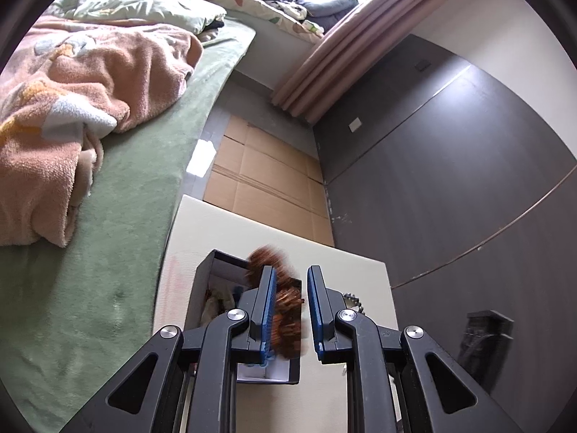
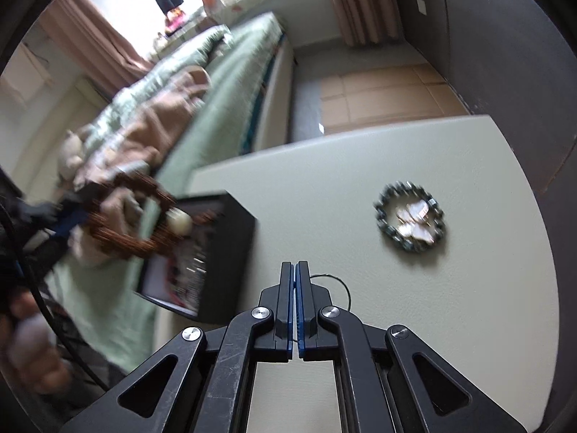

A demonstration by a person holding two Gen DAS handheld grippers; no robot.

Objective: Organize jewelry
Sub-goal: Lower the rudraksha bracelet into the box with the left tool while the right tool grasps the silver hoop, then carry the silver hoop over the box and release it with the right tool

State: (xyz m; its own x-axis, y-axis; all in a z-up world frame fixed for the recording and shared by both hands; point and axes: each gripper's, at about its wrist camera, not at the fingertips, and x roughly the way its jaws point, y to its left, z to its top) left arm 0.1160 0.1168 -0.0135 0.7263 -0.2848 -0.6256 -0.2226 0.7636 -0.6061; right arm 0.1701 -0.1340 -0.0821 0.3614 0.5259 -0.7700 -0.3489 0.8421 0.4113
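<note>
Above the black box (image 1: 249, 310) on the pale table (image 2: 414, 306), one reddish-brown beaded bracelet (image 1: 285, 310) with a single cream bead is seen, blurred, between the parted fingers of the left hand-held gripper (image 1: 291, 278), against one blue pad; whether it is gripped cannot be told. Well apart on the table, one dark grey beaded bracelet (image 2: 410, 215) is laid flat as a ring around two or three pale, shell-like pieces (image 2: 414, 221), too blurred for a sure count. Two hand-held grippers are counted, the right hand-held gripper (image 2: 295, 265) pressed closed with a thin black thread (image 2: 337, 281) beside its tips.
</note>
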